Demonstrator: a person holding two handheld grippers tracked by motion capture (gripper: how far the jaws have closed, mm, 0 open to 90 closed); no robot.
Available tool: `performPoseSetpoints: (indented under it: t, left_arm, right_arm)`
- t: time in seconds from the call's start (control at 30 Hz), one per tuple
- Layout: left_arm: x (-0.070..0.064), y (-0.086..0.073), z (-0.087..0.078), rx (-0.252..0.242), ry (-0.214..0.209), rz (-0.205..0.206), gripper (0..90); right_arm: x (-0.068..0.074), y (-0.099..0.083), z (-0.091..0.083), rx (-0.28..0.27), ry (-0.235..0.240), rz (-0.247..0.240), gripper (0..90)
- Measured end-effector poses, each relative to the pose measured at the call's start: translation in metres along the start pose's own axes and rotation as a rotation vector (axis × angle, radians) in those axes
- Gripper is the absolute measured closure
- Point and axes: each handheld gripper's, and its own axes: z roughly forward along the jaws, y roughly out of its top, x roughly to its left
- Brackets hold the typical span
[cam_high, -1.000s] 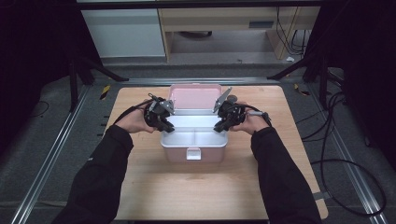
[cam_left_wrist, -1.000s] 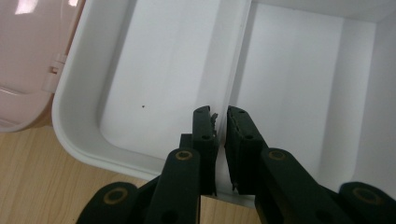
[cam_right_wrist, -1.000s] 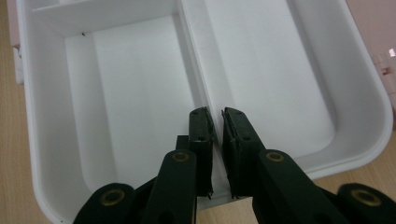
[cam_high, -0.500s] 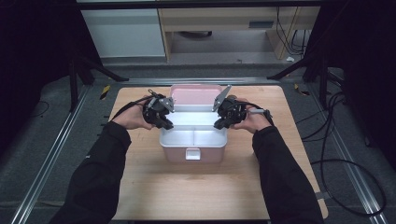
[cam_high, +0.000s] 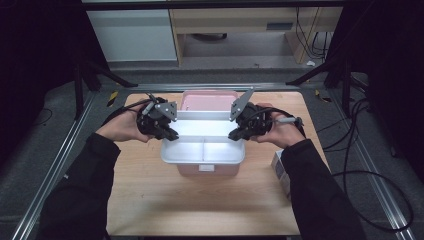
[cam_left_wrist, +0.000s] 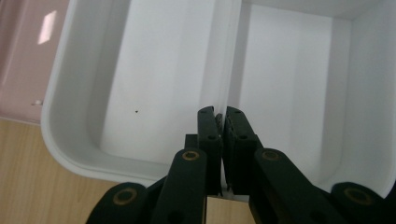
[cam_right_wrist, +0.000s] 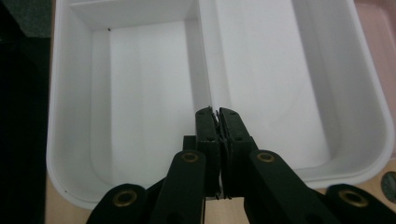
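A white two-compartment tray (cam_high: 202, 159) sits in the top of a pink box (cam_high: 186, 170), whose pink lid (cam_high: 207, 100) stands open behind it. My left gripper (cam_high: 172, 136) is shut on the tray's left end wall. My right gripper (cam_high: 232, 135) is shut on the right end wall. In the left gripper view the jaws (cam_left_wrist: 223, 116) pinch the tray's rim (cam_left_wrist: 56, 135) where the divider meets it. The right gripper view shows the same grip (cam_right_wrist: 217, 116) on the opposite wall (cam_right_wrist: 56, 140). Both compartments are empty.
The box rests mid-table on a wooden top (cam_high: 200, 205). A small white carton (cam_high: 278, 165) lies by the person's right forearm. Metal rails (cam_high: 65, 150) run along both sides of the table. Cables (cam_high: 350, 150) trail to the right.
Both grippers have kept their hold. The white tray looks slightly wider and higher than a second ago, as if raised a little from the pink box.
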Motion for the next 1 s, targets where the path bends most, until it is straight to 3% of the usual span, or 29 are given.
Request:
performPoseSetpoints:
  t: [0.1, 0.13, 0.17, 0.23, 0.33, 0.5, 0.53, 0.57, 0.8, 1.0]
  left_arm:
    - [-0.016, 0.002, 0.0, 0.025, -0.005, 0.021, 86.2]
    - [-0.016, 0.002, 0.0, 0.025, -0.005, 0.021, 86.1]
    - [-0.029, 0.002, 0.002, 0.034, -0.012, 0.018, 86.0]
    - [-0.038, 0.001, 0.005, 0.033, -0.016, 0.014, 85.5]
    - [-0.054, 0.0, 0.009, 0.034, -0.03, -0.001, 85.2]
    - [-0.077, -0.002, 0.016, 0.063, -0.038, 0.011, 85.3]
    - [-0.077, -0.002, 0.016, 0.063, -0.038, 0.011, 85.3]
    - [-0.088, -0.003, 0.02, 0.069, -0.043, 0.018, 85.7]
    - [-0.114, -0.012, 0.033, 0.064, -0.058, 0.009, 86.2]
    - [-0.127, -0.024, 0.057, 0.069, -0.086, -0.006, 86.4]
  right_arm:
    - [0.02, 0.0, -0.005, 0.015, 0.018, -0.012, 88.6]
    - [0.02, 0.0, -0.005, 0.015, 0.018, -0.012, 88.6]
    - [0.032, -0.001, -0.006, 0.027, 0.026, -0.012, 89.0]
    - [0.041, -0.004, -0.005, 0.031, 0.036, -0.013, 89.3]
    - [0.057, -0.01, -0.003, 0.036, 0.051, -0.007, 89.5]
    - [0.082, -0.019, 0.005, 0.04, 0.058, -0.022, 89.9]
    - [0.082, -0.019, 0.005, 0.04, 0.058, -0.022, 89.9]
    - [0.092, -0.023, 0.01, 0.044, 0.065, -0.027, 89.9]
    - [0.113, -0.034, 0.022, 0.052, 0.101, -0.03, 89.9]
    - [0.126, -0.045, 0.042, 0.073, 0.133, -0.026, 89.9]
